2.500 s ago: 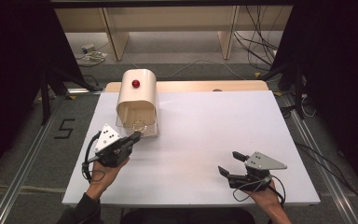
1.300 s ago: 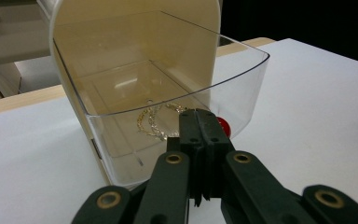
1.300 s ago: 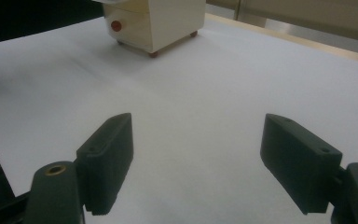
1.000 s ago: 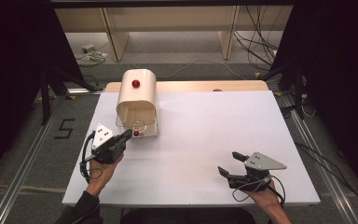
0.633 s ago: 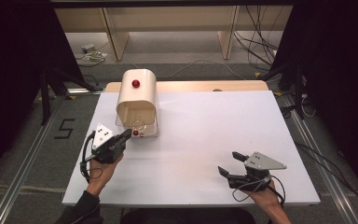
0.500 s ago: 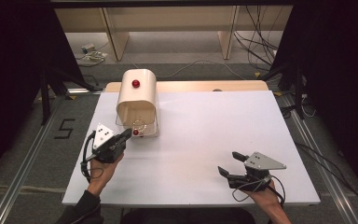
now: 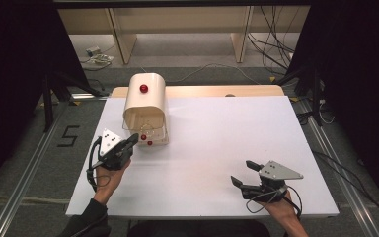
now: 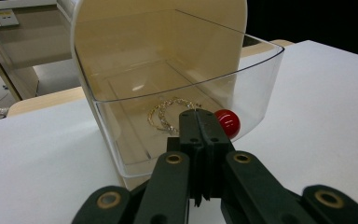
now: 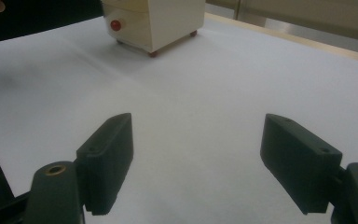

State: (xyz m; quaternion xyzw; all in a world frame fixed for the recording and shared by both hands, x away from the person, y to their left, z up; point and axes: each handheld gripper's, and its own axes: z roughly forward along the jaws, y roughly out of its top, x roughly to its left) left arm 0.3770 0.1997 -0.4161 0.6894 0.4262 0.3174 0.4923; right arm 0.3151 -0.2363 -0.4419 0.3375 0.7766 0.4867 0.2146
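The left gripper [image 8: 199, 122], jaws pressed together, sits just before the clear drawer [image 8: 177, 107], its red knob [image 8: 227, 122] slightly right of the tips; the spread right gripper [image 7: 246, 174] rests well apart.

A box [image 7: 144, 106] sits on the surface [image 7: 237, 138] just ahead of the left hand-held gripper [image 7: 128, 144]; inside lies a chain [image 8: 168, 112].
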